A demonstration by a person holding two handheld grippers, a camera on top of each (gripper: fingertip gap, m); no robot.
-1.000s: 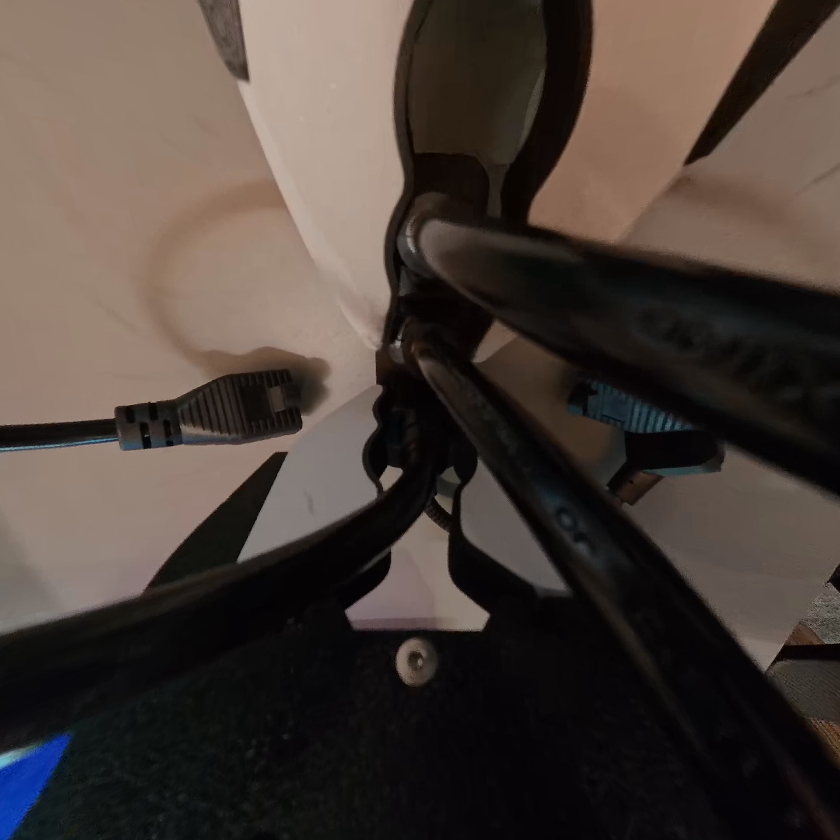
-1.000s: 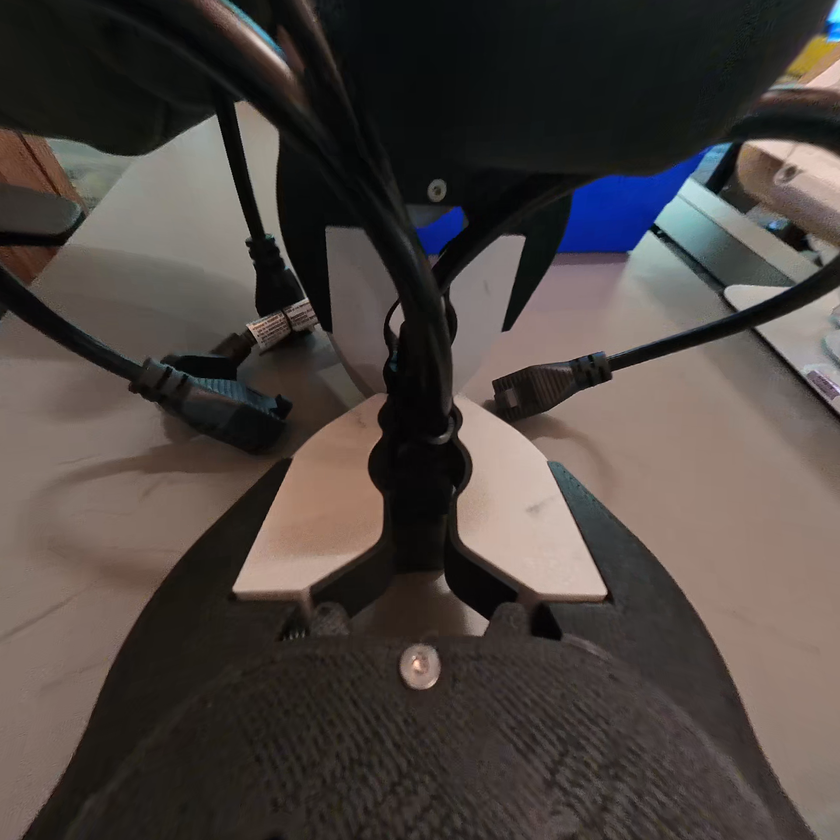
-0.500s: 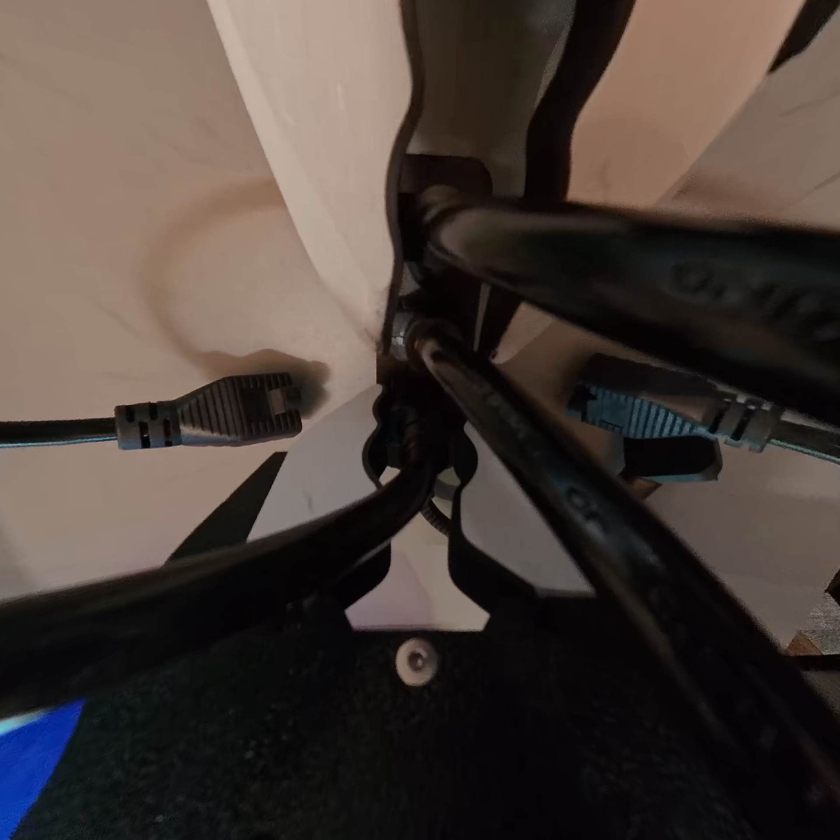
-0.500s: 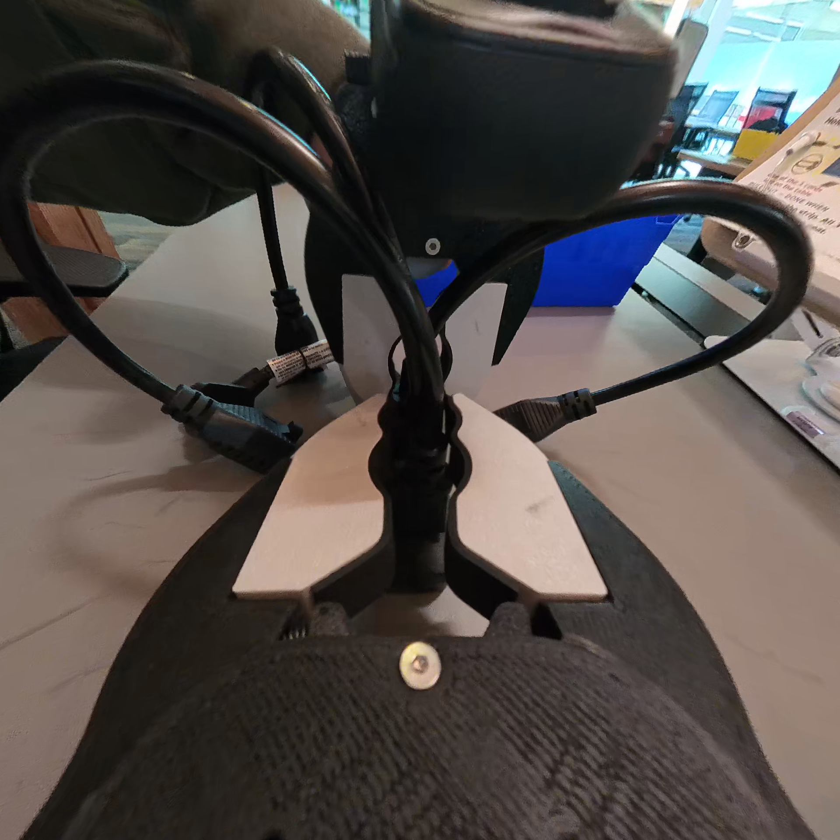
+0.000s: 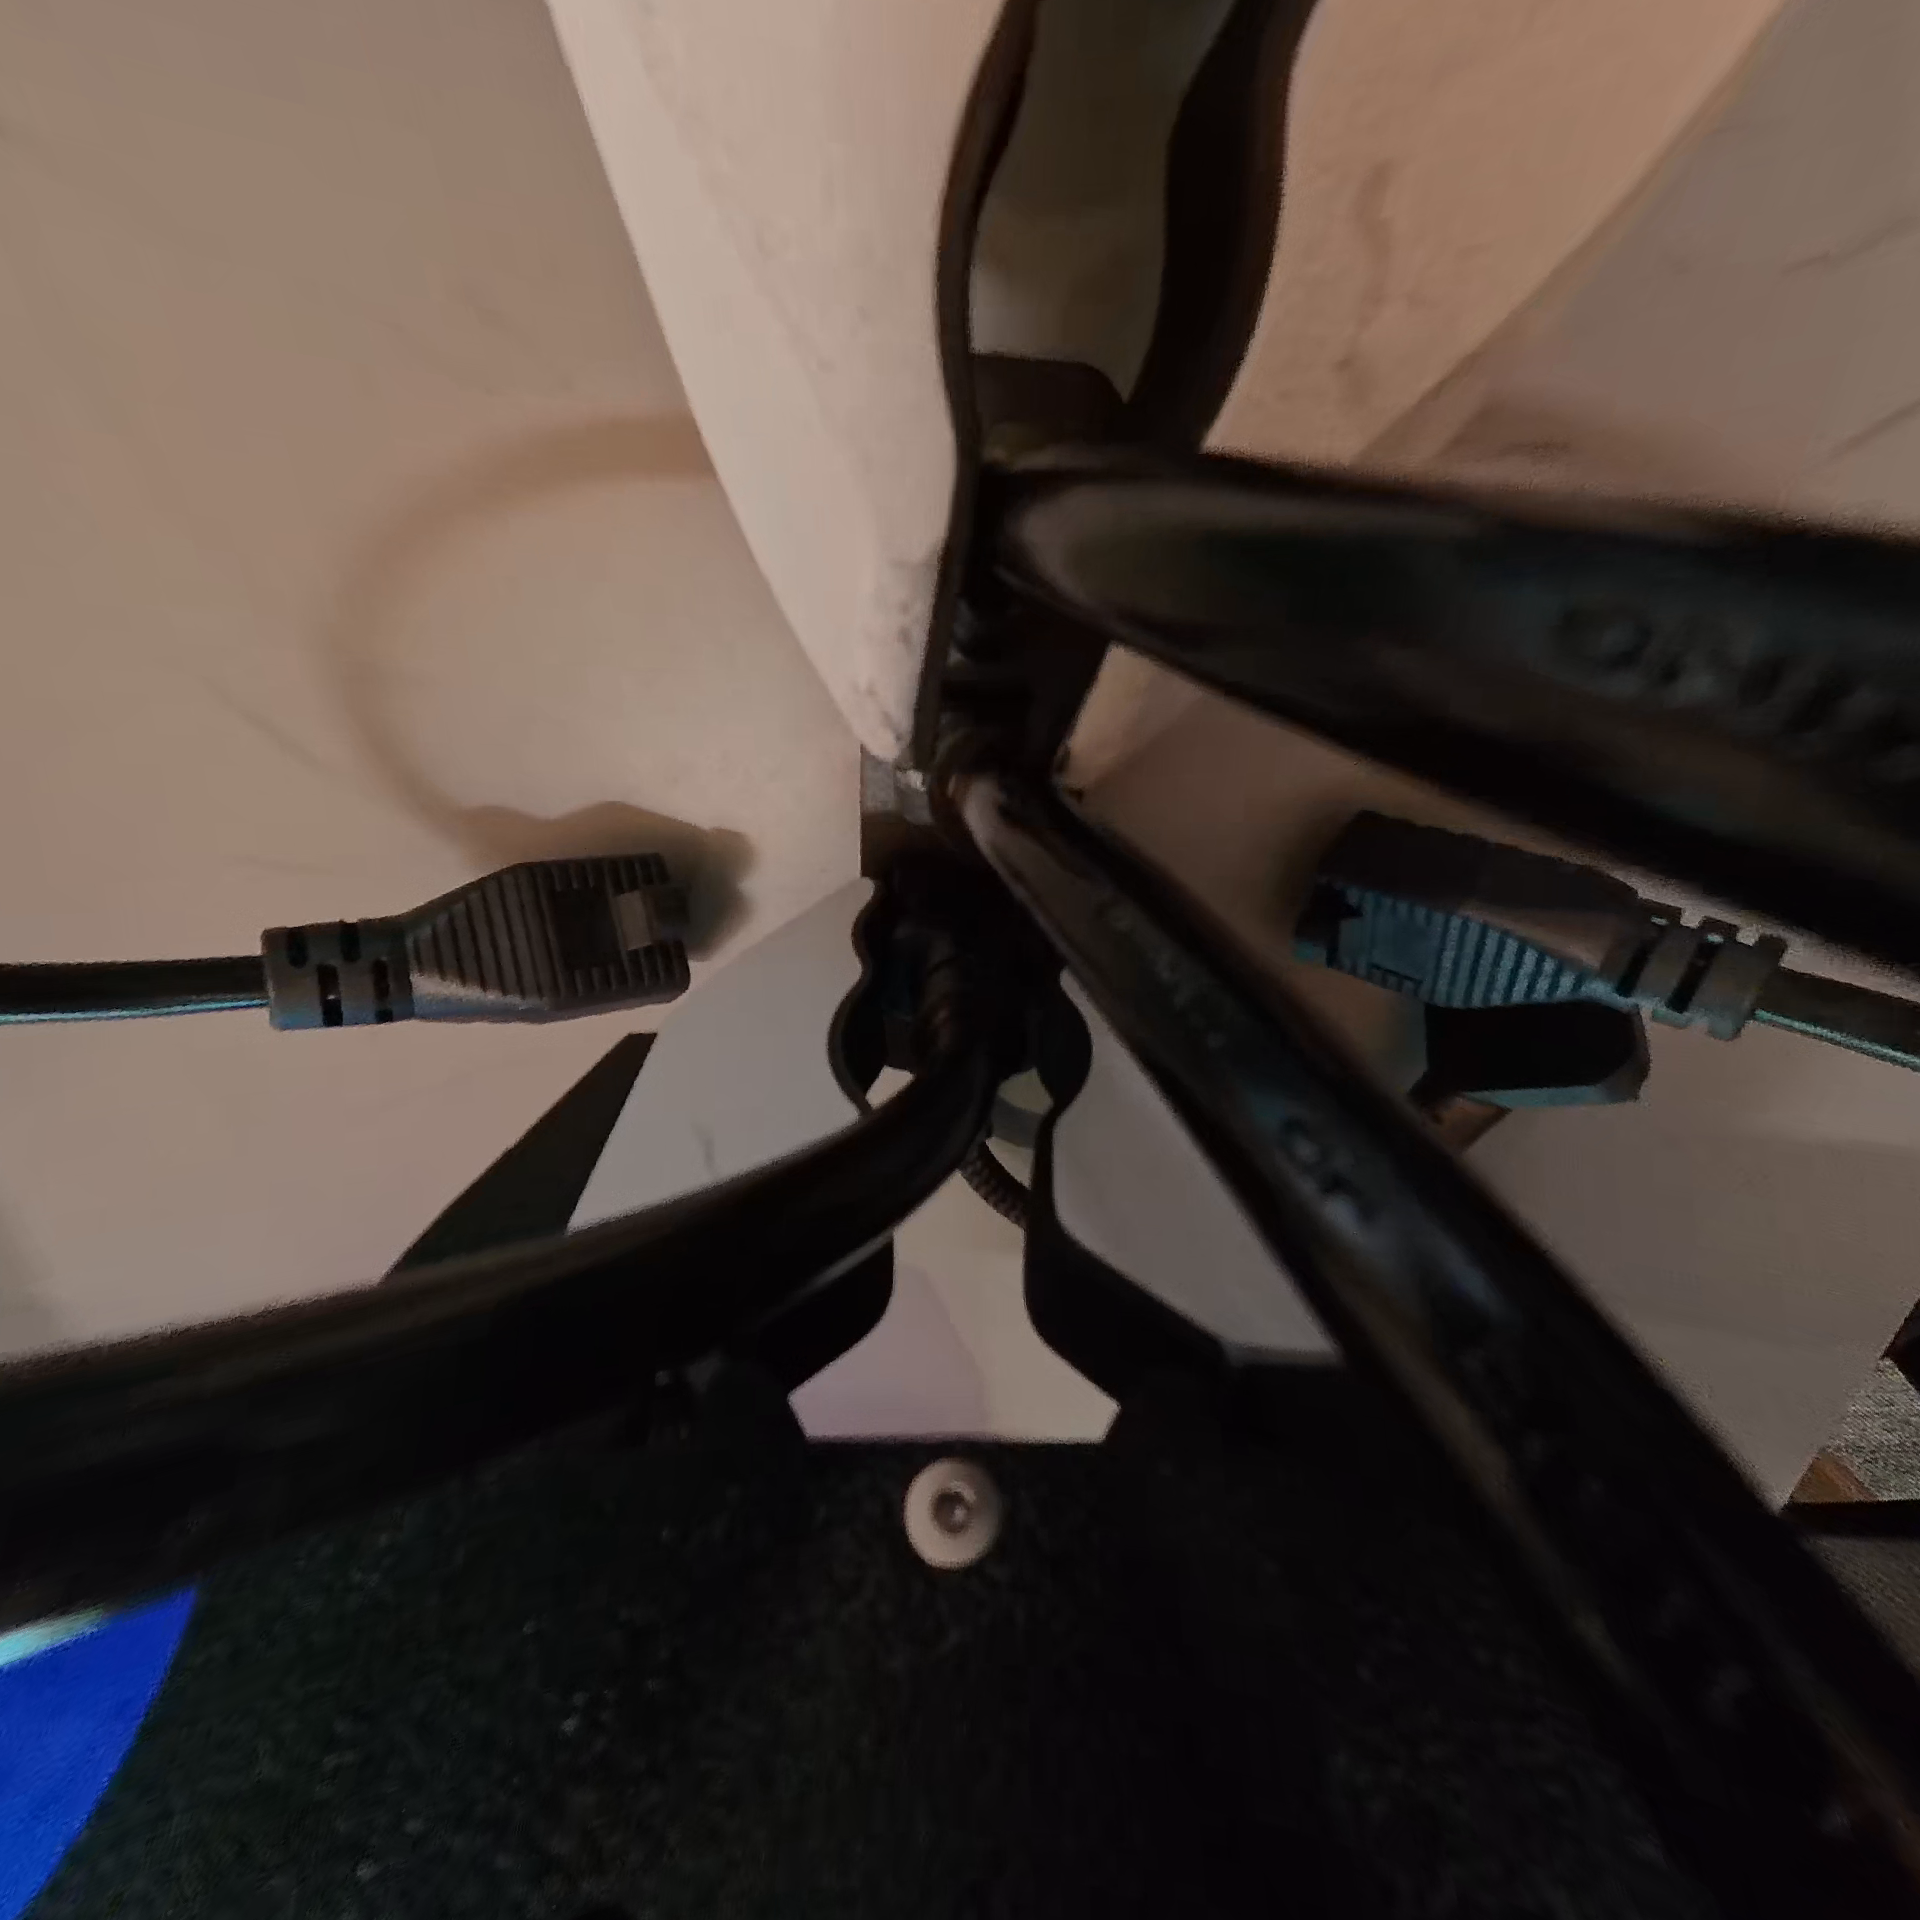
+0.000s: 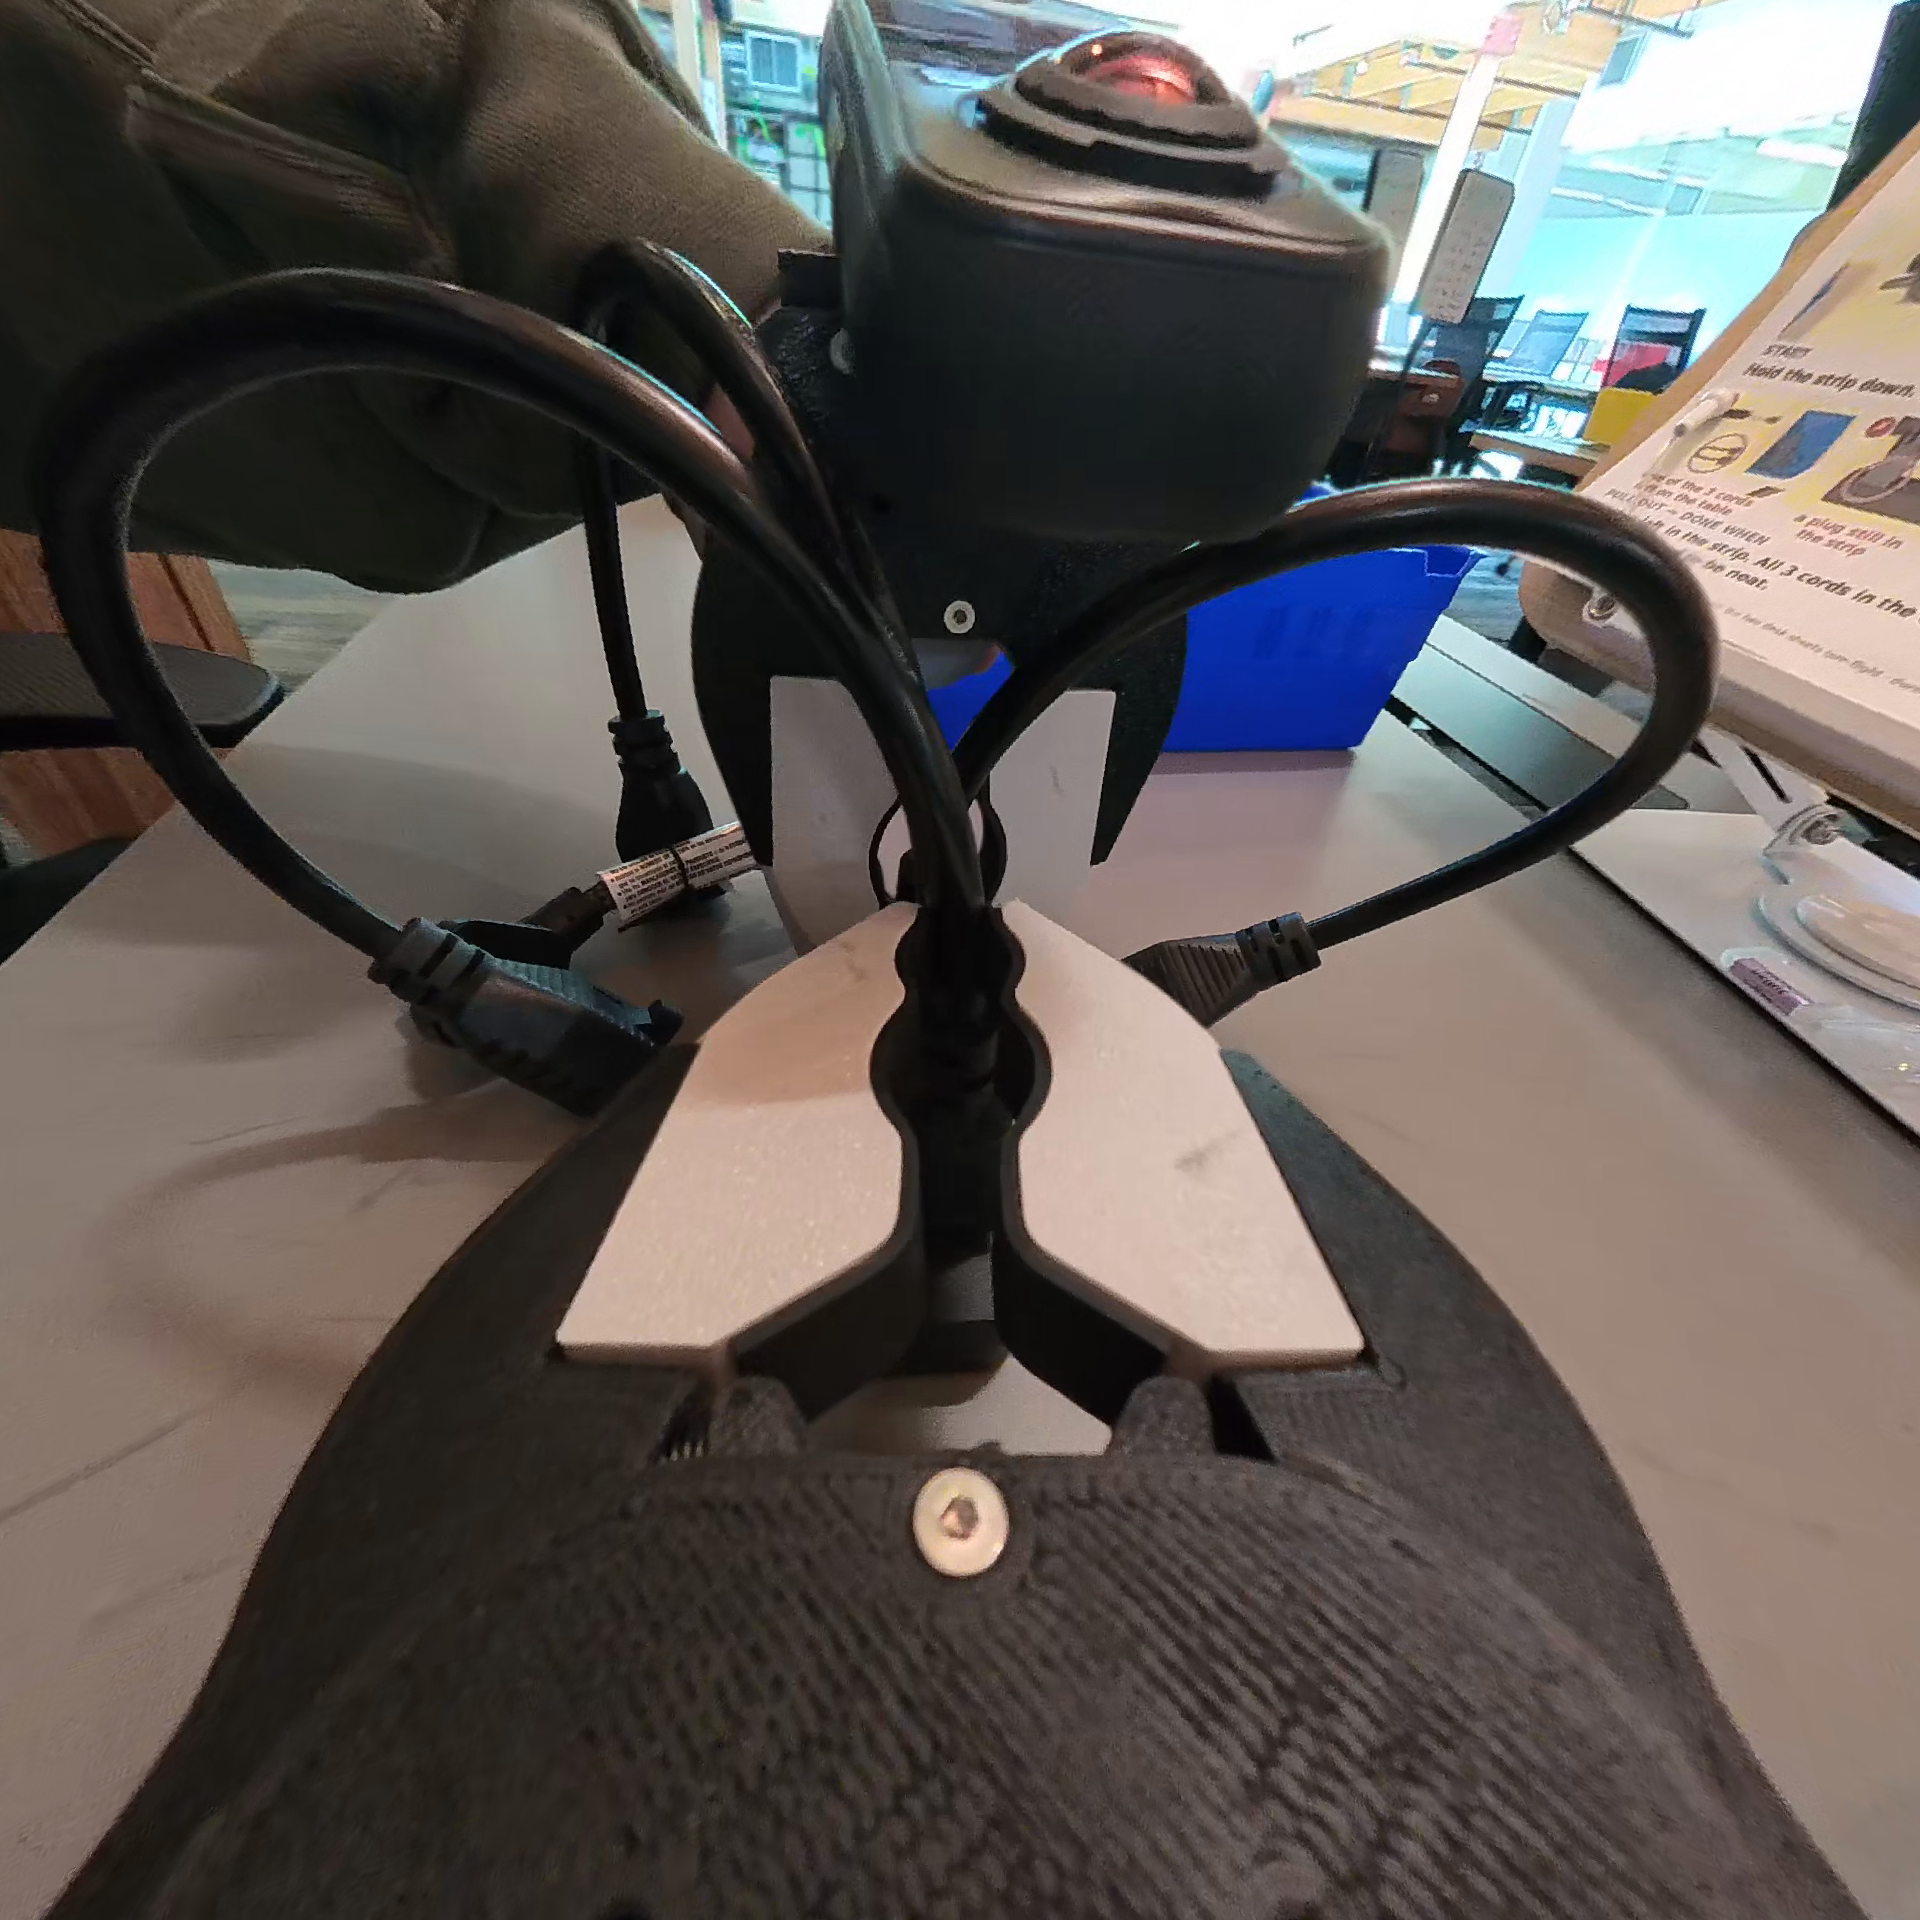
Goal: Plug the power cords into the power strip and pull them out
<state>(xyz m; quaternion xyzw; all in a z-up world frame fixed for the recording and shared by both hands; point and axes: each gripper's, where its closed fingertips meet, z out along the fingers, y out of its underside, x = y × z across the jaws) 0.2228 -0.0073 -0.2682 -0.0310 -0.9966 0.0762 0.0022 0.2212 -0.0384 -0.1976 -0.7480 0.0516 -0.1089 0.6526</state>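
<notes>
Both grippers are meeting tip to tip over the grey table (image 6: 1558,1143), each pinching the same bundle of black power cords (image 6: 940,862). The right gripper (image 6: 956,935) is pressing its white fingers (image 6: 769,1122) together on the bundle; the left gripper (image 5: 951,971) is clamping it from the opposite side. Three cords are arching out of the pinch, their ribbed female connectors resting on the table: one (image 5: 540,940) left of the left gripper, another (image 5: 1455,951) to its right. A white printed label (image 6: 675,878) is wrapping one cord beside a plug. An instruction sheet (image 6: 1787,499) with printed text is leaning at the right, near a blue bin (image 6: 1299,644). The power strip is not identifiable.
</notes>
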